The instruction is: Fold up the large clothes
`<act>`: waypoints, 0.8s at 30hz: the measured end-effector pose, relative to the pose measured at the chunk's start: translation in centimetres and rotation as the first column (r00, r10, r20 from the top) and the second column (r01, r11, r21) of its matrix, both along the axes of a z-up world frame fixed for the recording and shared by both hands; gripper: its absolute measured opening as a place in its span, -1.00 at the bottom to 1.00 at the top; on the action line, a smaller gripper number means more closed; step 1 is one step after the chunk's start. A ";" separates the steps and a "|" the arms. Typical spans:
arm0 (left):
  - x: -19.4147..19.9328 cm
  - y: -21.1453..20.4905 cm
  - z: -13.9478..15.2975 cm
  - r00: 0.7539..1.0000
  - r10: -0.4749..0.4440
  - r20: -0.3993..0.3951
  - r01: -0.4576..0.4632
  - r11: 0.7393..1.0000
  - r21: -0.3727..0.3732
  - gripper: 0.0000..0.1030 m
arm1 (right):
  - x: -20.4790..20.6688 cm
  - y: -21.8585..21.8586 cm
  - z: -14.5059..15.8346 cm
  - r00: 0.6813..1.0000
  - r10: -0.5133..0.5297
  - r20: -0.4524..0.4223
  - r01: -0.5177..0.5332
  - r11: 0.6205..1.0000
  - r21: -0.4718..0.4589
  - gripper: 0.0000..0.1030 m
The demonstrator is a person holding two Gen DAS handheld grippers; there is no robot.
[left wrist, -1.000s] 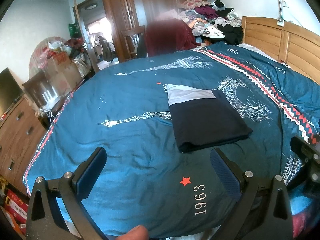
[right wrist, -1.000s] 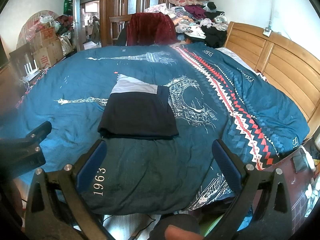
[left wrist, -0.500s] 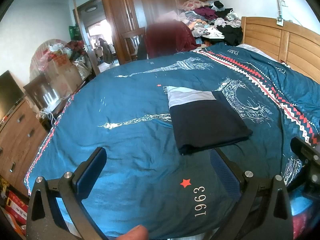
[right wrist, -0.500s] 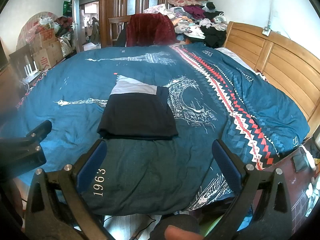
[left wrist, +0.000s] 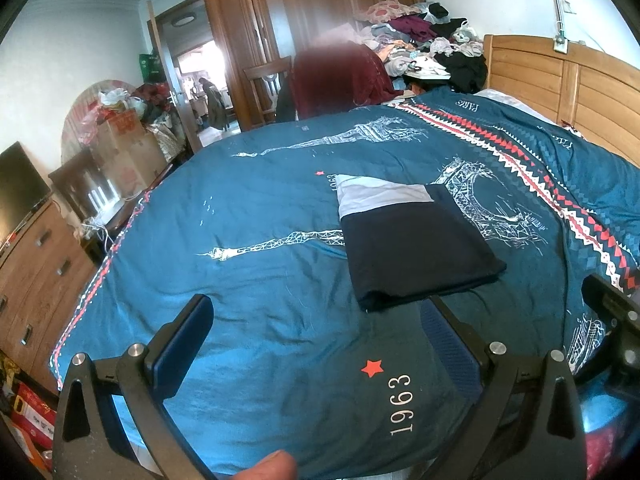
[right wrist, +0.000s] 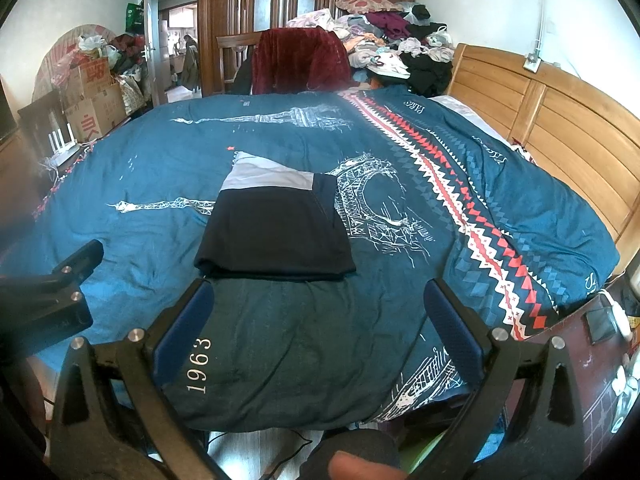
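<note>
A folded dark navy garment (left wrist: 416,252) with a pale grey band at its far end lies flat on the teal bedspread (left wrist: 260,208). The same garment (right wrist: 276,232) sits mid-bed in the right wrist view. My left gripper (left wrist: 316,316) hovers open above the bed's near edge, short of the garment and to its left. My right gripper (right wrist: 316,300) is open too, just in front of the garment's near edge, holding nothing. The left gripper's body (right wrist: 48,308) shows at the left of the right wrist view.
A wooden headboard (right wrist: 560,120) runs along the right. A heap of clothes (right wrist: 392,40) and a chair draped in dark red fabric (right wrist: 300,60) stand past the far side. Cardboard boxes (left wrist: 124,148) and a wooden dresser (left wrist: 36,264) line the left.
Both views have barely shifted; the garment lies as before and both grippers stay open.
</note>
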State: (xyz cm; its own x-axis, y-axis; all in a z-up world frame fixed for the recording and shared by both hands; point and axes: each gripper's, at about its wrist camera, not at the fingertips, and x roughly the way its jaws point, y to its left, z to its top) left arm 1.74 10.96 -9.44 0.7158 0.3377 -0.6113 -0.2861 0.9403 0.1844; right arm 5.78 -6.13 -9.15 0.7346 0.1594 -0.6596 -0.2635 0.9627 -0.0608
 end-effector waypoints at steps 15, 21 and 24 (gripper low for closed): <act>0.0 -0.1 0.1 1.000 0.001 0.001 -0.001 1.000 0.005 1.00 | 0.0 0.0 0.0 1.000 -0.001 0.001 0.001 1.000 0.001 1.00; 0.0 -0.1 0.1 1.000 0.001 0.000 -0.001 1.000 0.004 1.00 | 0.0 0.0 0.0 1.000 -0.002 0.001 0.002 1.000 0.003 1.00; 0.0 -0.1 0.1 1.000 0.002 0.002 -0.002 1.000 0.004 1.00 | 0.0 -0.1 0.0 1.000 -0.001 0.001 0.001 1.000 0.002 1.00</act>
State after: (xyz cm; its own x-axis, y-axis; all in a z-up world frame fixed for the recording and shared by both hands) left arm 1.70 10.81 -9.38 0.7161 0.3414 -0.6089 -0.2883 0.9390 0.1874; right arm 5.78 -6.20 -9.20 0.7355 0.1599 -0.6584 -0.2622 0.9632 -0.0591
